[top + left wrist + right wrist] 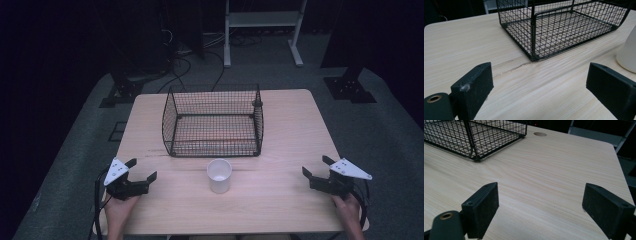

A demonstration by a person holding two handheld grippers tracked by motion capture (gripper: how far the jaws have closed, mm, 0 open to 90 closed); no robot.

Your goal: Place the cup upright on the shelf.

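A black wire basket (213, 121) stands in the middle of the light wooden table (290, 130). A white paper cup (219, 175) stands upright just in front of the basket. My left gripper (141, 171) rests at the table's near left, held by a hand, jaws open with nothing between them. My right gripper (315, 167) sits at the near right, also open and empty. In the left gripper view the basket (564, 27) lies ahead and the cup (627, 53) shows at the right edge. The basket corner (476, 135) shows at upper left in the right gripper view.
A round cable hole (540, 134) sits in the table top beyond the basket. A white metal frame (262, 22) and black stand bases (350, 87) stand on the grey floor behind the table. Cables (180, 65) lie on the floor at the back.
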